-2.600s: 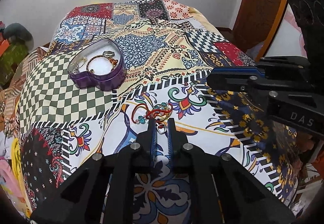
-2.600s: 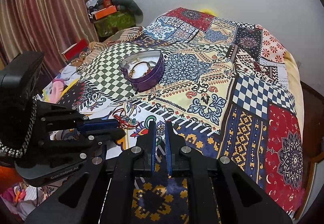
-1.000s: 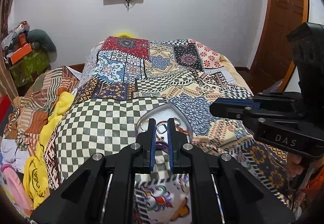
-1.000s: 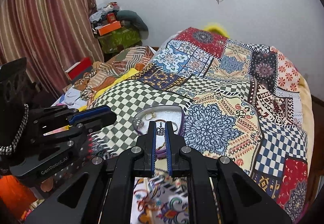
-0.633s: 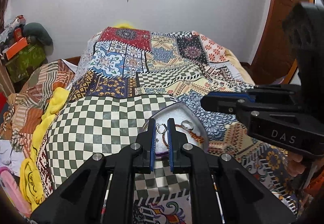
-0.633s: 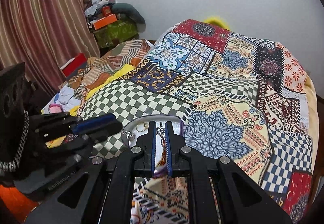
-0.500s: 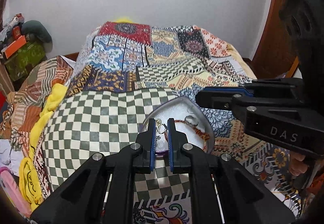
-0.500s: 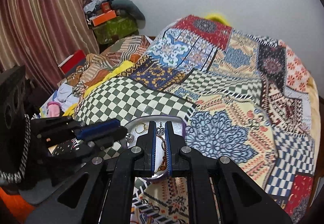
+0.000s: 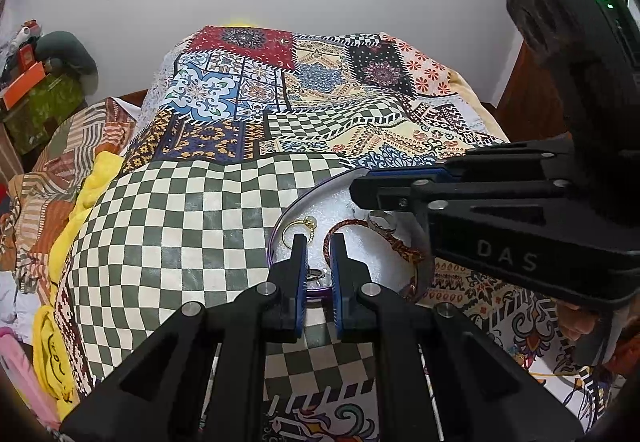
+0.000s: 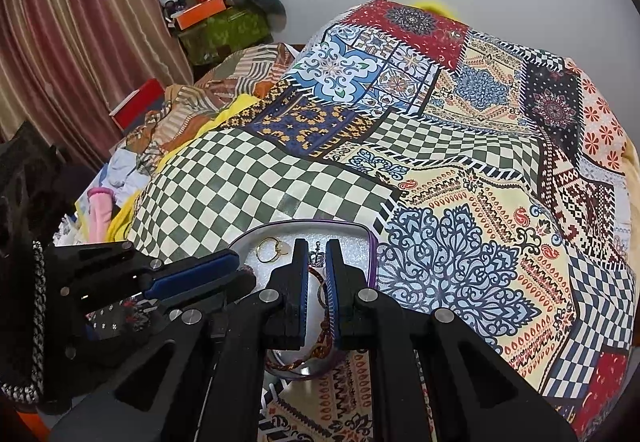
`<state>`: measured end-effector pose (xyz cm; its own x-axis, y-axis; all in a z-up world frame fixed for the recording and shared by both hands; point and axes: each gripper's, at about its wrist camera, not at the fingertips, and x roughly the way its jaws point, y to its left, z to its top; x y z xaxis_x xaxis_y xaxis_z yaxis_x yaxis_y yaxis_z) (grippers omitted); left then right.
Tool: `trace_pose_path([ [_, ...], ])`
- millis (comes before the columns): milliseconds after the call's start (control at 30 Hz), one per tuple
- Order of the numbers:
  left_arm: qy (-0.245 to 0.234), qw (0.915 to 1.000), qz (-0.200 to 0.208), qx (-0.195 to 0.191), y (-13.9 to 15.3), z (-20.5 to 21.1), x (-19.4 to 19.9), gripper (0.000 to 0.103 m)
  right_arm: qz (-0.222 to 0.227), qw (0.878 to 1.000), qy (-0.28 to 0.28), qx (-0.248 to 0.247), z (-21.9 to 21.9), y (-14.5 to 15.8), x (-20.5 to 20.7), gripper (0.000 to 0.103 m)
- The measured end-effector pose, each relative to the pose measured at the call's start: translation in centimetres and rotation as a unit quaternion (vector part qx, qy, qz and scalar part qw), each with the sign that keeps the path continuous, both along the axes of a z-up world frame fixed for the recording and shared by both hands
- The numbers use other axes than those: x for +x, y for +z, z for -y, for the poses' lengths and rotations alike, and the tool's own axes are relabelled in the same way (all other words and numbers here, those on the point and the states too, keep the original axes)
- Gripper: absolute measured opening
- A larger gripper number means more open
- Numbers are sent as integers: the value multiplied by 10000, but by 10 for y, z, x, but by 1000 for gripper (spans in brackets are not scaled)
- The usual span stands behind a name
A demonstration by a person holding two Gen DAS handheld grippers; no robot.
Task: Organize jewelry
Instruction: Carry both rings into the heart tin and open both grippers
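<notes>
A purple heart-shaped tin (image 9: pixel 280 226) (image 10: pixel 370 238) with a white lining sits on the patchwork bedspread. Inside lie a gold ring (image 9: pixel 298 228) (image 10: pixel 269 248), a red braided bracelet (image 9: pixel 394 244) (image 10: pixel 320 338) and a silver ring (image 9: pixel 380 220). My left gripper (image 9: pixel 319 242) hovers over the tin's near rim, fingers slightly apart, with a small silver ring (image 9: pixel 315 274) lying between them deeper in. My right gripper (image 10: pixel 317 248) is over the tin, shut on a small silver pendant (image 10: pixel 318 258).
The bedspread (image 9: pixel 200 222) covers the whole bed. Crumpled clothes and yellow fabric (image 9: pixel 72 202) lie along the left edge. A green box with clutter (image 10: pixel 224 26) and a curtain (image 10: pixel 80 22) stand at the left. A wall lies behind.
Both grippers moved from the near part of the bed to over the tin, carrying their pieces. The left fingers have parted a little and its ring sits lower between them.
</notes>
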<state>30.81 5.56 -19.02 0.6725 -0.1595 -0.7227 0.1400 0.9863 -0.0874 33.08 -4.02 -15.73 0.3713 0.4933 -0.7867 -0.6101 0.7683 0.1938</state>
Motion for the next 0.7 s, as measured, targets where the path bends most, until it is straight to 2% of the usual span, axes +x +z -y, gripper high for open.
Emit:
trace_pose_path([
  [233, -43, 9999, -53, 75, -1, 4, -2, 10, -284, 9996, -27, 26, 1, -5, 6, 8],
  [267, -36, 9999, -62, 89, -1, 4, -3, 14, -348, 9994, -31, 50, 3, -5, 7, 8],
  [367, 51, 9999, -50, 105, 1, 2, -5, 34, -361, 9993, -38, 32, 4, -3, 6, 9],
  [400, 87, 9999, -26, 83, 3, 1, -6, 39, -332, 9994, -48, 9, 4, -2, 4, 9],
  [533, 185, 9998, 32, 29, 11, -6, -13, 39, -203, 9998, -63, 6, 8, 7, -2, 10],
  [600, 228, 9997, 63, 11, 16, -10, -17, 39, -114, 9999, -84, -16, 11, 11, -6, 15],
  [667, 247, 9997, 93, -7, 21, -12, -21, 39, 24, 9999, -116, -42, 14, 16, -12, 30],
  [700, 250, 9996, 117, 1, 24, -13, -25, 39, 117, 9998, -134, -55, 16, 19, -15, 34],
])
